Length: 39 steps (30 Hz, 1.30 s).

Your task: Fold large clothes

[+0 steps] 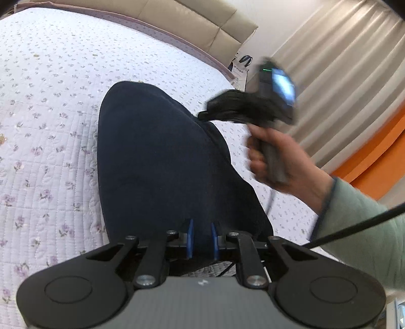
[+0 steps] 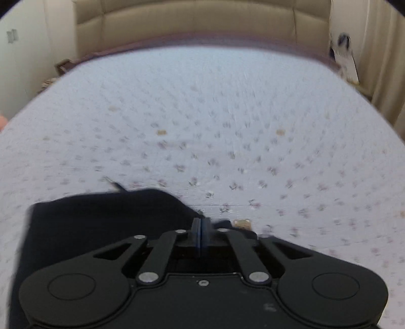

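A dark navy garment (image 1: 157, 162) lies spread on the quilted floral bedspread (image 1: 50, 126). My left gripper (image 1: 203, 238) hovers at its near edge. The blue pads (image 1: 191, 238) stand a narrow gap apart, and dark cloth shows in that gap. A hand (image 1: 283, 157) holds my right gripper (image 1: 205, 115), blurred, with its tip at the garment's right edge. In the right wrist view the right gripper (image 2: 201, 234) has its pads pressed together at the edge of the garment (image 2: 101, 222). No cloth can be made out between them.
A beige padded headboard (image 2: 202, 22) runs along the far side of the bed. Pale curtains (image 1: 341, 63) hang on the right above an orange strip (image 1: 374, 157). A black cable (image 1: 354, 225) trails past the green sleeve (image 1: 367, 227).
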Tool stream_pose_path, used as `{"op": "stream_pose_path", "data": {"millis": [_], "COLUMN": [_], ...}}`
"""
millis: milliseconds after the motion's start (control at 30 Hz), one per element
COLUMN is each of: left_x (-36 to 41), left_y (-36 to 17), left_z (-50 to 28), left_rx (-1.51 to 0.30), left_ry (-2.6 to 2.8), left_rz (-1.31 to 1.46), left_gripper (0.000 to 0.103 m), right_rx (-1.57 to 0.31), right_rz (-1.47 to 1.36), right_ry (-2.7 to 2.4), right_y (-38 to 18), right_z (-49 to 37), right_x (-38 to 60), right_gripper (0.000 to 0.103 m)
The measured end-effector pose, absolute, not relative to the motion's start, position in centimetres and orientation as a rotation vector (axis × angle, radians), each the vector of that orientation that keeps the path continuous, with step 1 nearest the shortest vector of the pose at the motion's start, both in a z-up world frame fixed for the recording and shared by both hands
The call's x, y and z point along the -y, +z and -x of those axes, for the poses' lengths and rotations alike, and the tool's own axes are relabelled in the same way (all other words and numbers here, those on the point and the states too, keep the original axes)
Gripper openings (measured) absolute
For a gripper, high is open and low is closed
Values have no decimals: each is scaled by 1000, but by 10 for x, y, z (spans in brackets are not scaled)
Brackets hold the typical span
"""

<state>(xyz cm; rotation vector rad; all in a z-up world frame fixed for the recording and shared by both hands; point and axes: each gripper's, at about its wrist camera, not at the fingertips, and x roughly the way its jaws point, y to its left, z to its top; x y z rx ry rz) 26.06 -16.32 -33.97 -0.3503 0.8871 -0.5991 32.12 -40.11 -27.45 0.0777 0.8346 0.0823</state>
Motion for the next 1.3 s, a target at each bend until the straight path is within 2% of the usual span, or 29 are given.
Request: {"op": "stream_pose_path", "data": {"millis": [33, 133, 233, 300, 333, 400, 500, 567, 667, 733, 800, 867, 1000, 1033, 1100, 1133, 1167, 1267, 1300], "left_x": [164, 166, 169, 176, 178, 178, 171, 168, 173, 183, 187, 185, 172, 168, 160, 157, 155, 149, 148], "left_y": [-334, -320, -325, -337, -343, -343, -335, -329, -328, -337, -340, -343, -340, -338, -326, -318, -309, -293, -291], "left_z": [-261, -264, -275, -277, -274, -268, -261, -259, -258, -256, -251, -250, -245, -246, -249, -250, -251, -264, -270], "left_rx": [-877, -822, -826, -865, -873, -878, -877, -878, -894, -926, -910, -926, -927, -934, -934, -904, -868, -808, -793], "left_ry": [-607, -598, -569, -573, -580, -592, -586, -598, -613, -604, -603, -610, -609, -604, -566, -546, -530, -486, -477], "left_rz": [331, 276, 274, 211, 180, 191, 195, 206, 196, 134, 104, 127, 177, 198, 223, 223, 224, 244, 247], "left_gripper": [19, 23, 23, 20, 19, 19, 22, 24, 28, 26, 26, 25, 26, 26, 27, 27, 31, 51, 52], "right_rx": [-819, -829, -893, -969, -1009, -1051, -1047, -1031, -970, -949, -1007, -1093, -1095, -1102, -1095, -1079, -1040, -943, -925], "right_rz": [-94, -142, -88, 37, 77, 43, -5, 8, -48, -17, 21, -16, -109, -126, -171, -184, -191, -210, -213], "right_ry": [124, 284, 341, 260, 218, 174, 162, 162, 233, 249, 204, 164, 180, 184, 191, 184, 161, 126, 118], "right_y": [-264, -242, -252, -284, -302, -319, -302, -285, -263, -265, -286, -311, -304, -300, -289, -284, -276, -258, -254], "right_z": [-304, -243, -193, -171, -162, -141, -124, -118, -109, -111, -119, -125, -122, -120, -120, -123, -121, -134, -140], "right_x": [405, 401, 384, 376, 379, 399, 413, 411, 405, 394, 385, 393, 414, 418, 429, 433, 436, 446, 447], "right_gripper": [18, 18, 17, 10, 0, 0, 0, 12, 15, 17, 17, 12, 13, 16, 38, 62, 75, 78, 78]}}
